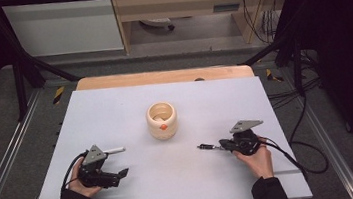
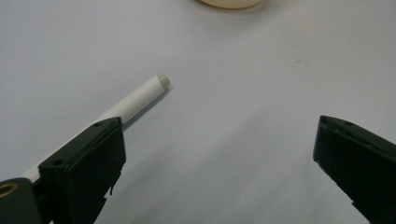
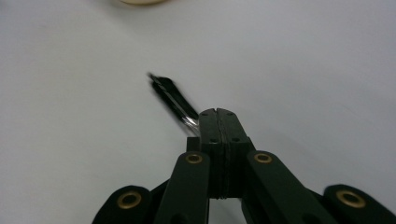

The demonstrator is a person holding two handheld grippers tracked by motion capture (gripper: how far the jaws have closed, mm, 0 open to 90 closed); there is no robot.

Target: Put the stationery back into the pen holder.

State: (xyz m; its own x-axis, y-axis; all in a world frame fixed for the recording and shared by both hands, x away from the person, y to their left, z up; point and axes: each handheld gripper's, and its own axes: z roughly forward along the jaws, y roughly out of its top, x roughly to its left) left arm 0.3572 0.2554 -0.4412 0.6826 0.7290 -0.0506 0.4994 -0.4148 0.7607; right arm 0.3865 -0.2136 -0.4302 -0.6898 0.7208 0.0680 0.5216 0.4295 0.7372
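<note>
You have 2 pens and 1 cream holder cup (image 1: 162,120) on the white table (image 1: 115,106). Your left gripper (image 2: 219,154) stands wide open, 1 white pen (image 2: 140,95) lying against its 9 o'clock jaw. Your right gripper (image 3: 218,122) is clamped on 1 black pen (image 3: 170,95), at 4 o'clock from the cup.

A lab: black frame (image 1: 25,66), trailing cables (image 1: 268,21)
</note>
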